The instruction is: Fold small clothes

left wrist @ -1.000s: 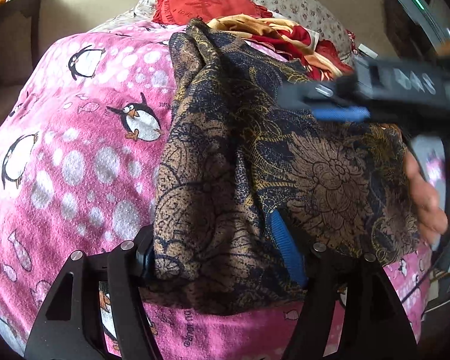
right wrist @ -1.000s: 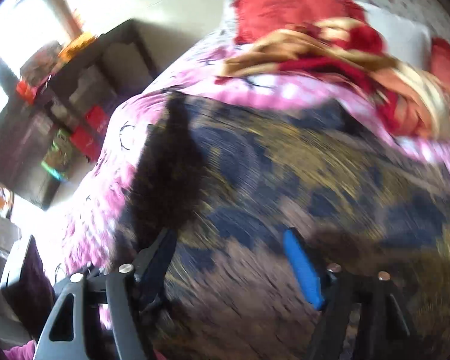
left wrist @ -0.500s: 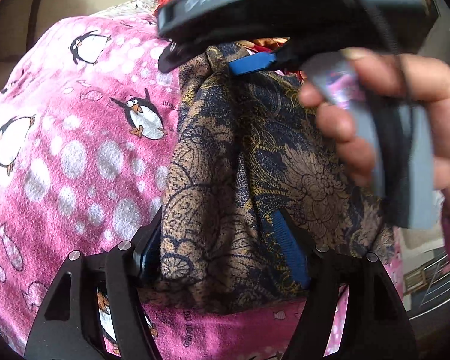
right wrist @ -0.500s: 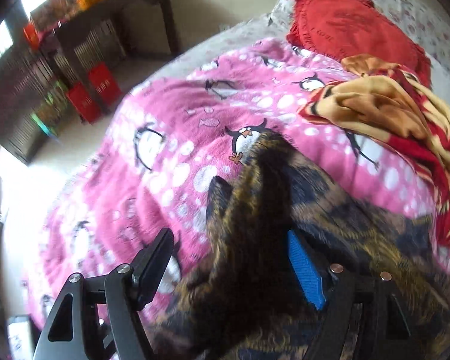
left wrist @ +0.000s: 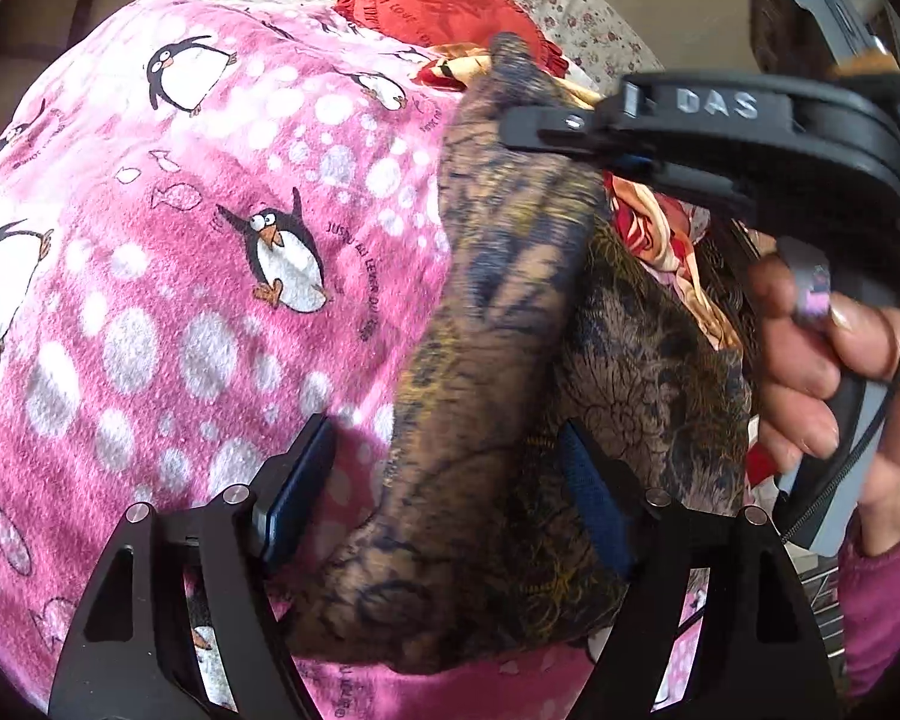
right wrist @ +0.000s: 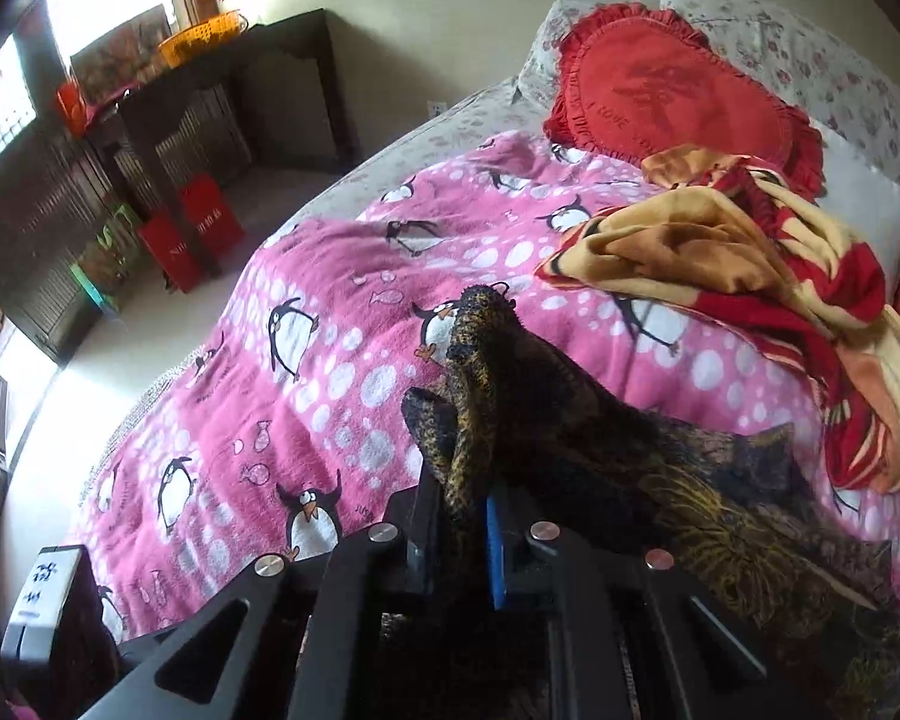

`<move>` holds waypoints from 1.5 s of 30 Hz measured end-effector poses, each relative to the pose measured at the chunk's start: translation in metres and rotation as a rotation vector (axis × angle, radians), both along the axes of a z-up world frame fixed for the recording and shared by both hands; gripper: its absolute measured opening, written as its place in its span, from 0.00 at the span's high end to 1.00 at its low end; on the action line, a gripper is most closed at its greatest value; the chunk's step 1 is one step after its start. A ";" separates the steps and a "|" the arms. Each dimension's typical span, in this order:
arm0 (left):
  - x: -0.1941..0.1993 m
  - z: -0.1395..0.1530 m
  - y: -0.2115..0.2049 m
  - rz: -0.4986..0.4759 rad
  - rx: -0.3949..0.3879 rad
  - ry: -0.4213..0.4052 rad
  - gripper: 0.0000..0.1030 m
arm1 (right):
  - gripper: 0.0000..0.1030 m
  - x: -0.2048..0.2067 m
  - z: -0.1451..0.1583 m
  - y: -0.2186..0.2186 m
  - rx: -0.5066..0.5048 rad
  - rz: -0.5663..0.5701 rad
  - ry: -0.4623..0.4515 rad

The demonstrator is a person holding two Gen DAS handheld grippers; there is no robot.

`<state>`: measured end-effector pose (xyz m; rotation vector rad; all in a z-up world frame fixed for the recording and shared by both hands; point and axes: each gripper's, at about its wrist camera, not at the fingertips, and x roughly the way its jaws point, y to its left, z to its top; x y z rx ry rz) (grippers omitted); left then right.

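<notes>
My right tongs [right wrist: 459, 531] have just snapped shut on a bunched corner of the dark patterned garment [left wrist: 510, 420], lifting it off the bed [right wrist: 342, 372], while my left tongs [left wrist: 444, 492] gape wider; the fold is barely begun.

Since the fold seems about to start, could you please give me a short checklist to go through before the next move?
1. Right gripper shut on the patterned garment: ok, its jaws have just closed on a bunched edge.
2. Left gripper has a hold: not ok, its jaws have been opening and the pads stand apart; the cloth only lies between them.
3. Garment lies flat: not ok, it is bunched and partly lifted.
4. Pink blanket gives bare room on the far side: ok.
5. Red and yellow cloth keeps apart from the garment: cannot tell; they lie close.
</notes>
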<state>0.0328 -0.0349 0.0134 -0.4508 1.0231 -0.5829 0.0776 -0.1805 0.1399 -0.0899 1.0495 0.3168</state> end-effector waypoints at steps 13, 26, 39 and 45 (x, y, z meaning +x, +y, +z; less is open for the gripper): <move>-0.014 0.017 -0.024 -0.034 0.064 -0.030 0.87 | 0.90 -0.012 0.007 -0.016 0.031 -0.016 -0.008; -0.032 0.060 -0.073 -0.126 0.133 -0.109 0.87 | 0.90 -0.034 0.042 -0.063 0.058 -0.079 -0.053; -0.053 0.087 -0.151 -0.245 0.197 -0.178 0.87 | 0.90 -0.069 0.066 -0.144 0.065 -0.170 -0.086; -0.062 0.093 -0.192 -0.308 0.229 -0.201 0.87 | 0.90 -0.084 0.069 -0.185 0.065 -0.225 -0.092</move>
